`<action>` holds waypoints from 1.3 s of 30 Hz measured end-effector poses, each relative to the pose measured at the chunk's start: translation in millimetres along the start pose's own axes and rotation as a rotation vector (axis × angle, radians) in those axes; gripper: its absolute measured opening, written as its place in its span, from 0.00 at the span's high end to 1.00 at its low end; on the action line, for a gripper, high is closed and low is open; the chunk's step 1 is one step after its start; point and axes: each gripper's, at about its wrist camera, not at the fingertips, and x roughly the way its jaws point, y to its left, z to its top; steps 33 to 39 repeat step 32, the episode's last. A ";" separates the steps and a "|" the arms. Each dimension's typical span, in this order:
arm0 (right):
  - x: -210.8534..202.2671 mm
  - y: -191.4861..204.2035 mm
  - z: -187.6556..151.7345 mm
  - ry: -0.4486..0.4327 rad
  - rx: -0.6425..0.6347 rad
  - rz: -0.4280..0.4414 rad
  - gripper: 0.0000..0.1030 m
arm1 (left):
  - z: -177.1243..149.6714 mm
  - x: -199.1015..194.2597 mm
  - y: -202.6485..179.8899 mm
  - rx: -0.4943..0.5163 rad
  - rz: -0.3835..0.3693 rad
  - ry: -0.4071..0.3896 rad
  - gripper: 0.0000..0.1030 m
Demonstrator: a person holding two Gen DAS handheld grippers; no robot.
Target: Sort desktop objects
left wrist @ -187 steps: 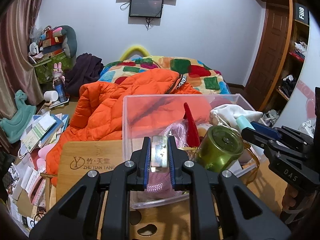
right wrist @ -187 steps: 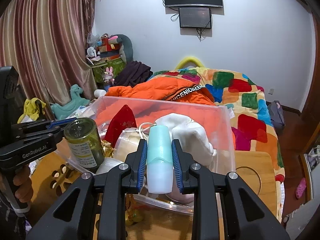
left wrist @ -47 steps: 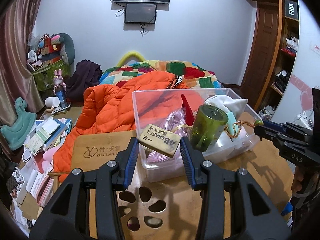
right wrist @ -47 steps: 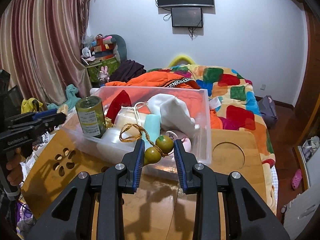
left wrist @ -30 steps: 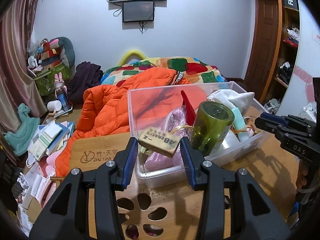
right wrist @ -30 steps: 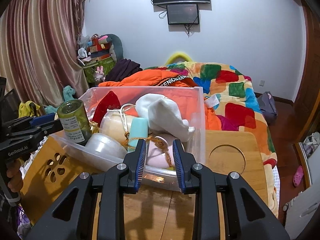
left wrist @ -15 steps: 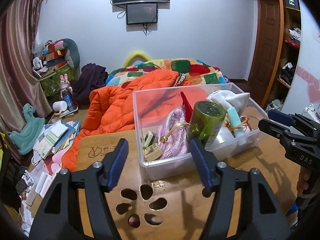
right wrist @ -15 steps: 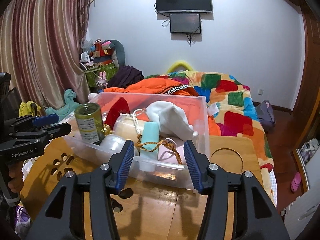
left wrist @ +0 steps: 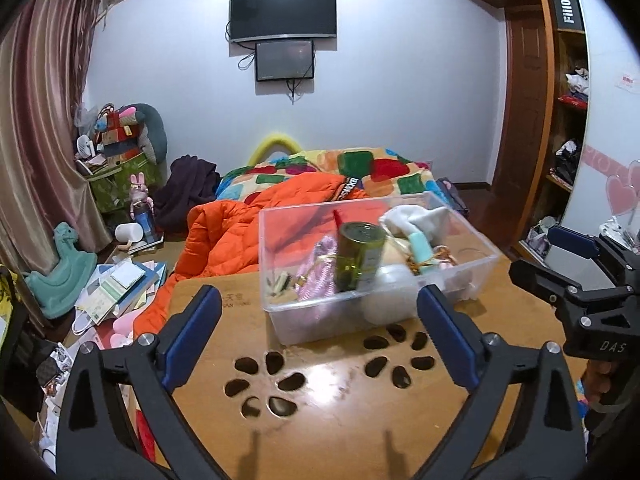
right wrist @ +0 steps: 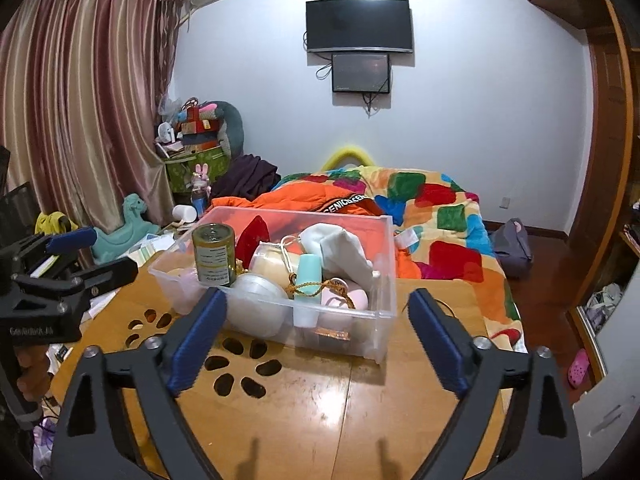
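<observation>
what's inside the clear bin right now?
The clear bin holds a green jar, teal bottle, white cloth, white bowl, red item, cord. Anything beneath them is covered.

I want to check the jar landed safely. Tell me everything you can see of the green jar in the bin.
The green jar is a translucent olive-green cylinder with a flat round top and a pale printed label on its side. It stands in the clear plastic bin, tilted in the left wrist view and nearly upright in the right wrist view, near the bin's front wall. A round white container sits beside it and a gold cord lies against it. Neither gripper touches it.
</observation>
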 end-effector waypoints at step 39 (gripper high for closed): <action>-71.3 -1.5 -45.0 -0.037 0.054 -0.001 0.00 | -43.3 -69.8 -27.9 -0.076 0.034 -0.058 0.02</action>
